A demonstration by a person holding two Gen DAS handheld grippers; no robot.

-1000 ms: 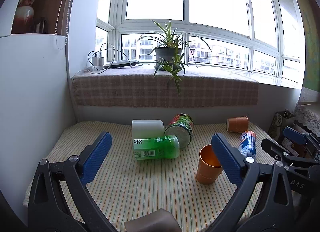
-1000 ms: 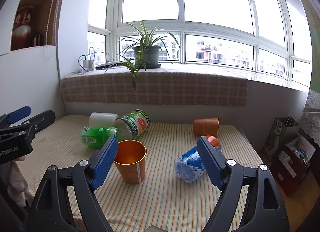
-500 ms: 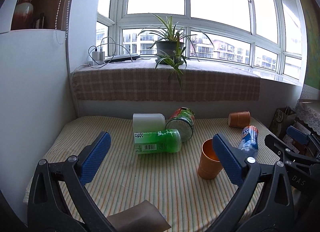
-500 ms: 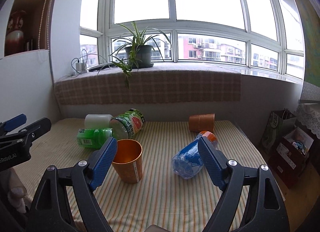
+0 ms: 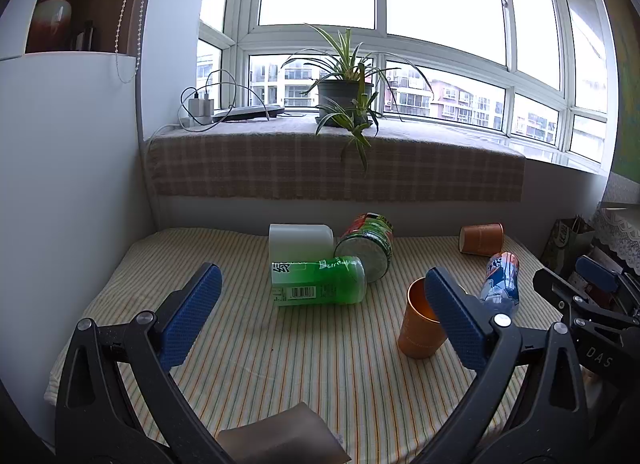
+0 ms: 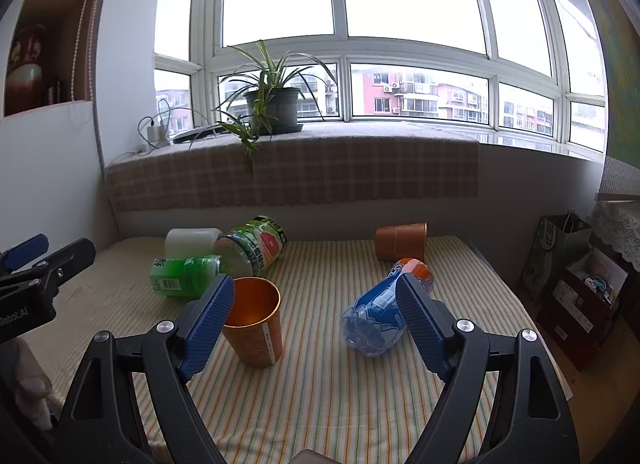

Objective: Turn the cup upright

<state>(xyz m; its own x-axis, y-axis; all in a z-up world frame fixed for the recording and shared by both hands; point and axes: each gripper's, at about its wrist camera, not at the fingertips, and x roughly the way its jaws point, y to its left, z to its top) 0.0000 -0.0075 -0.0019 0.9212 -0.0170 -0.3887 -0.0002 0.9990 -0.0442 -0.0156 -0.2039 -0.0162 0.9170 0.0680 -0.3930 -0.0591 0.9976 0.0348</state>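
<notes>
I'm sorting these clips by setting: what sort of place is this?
Likely a home's bay-window nook: a potted plant on the cloth-covered sill, apartment blocks outside, a striped-cloth table below.

Blue bottle (image 6: 380, 316) crowds upright cup's (image 6: 254, 324) right side.

Pale daylight through a white-framed bay window (image 5: 384, 40). Beneath it, a sill draped in checked beige cloth (image 5: 332, 164), a potted spider plant (image 5: 345, 92) on top; white wall (image 5: 68, 168) alongside.
</notes>
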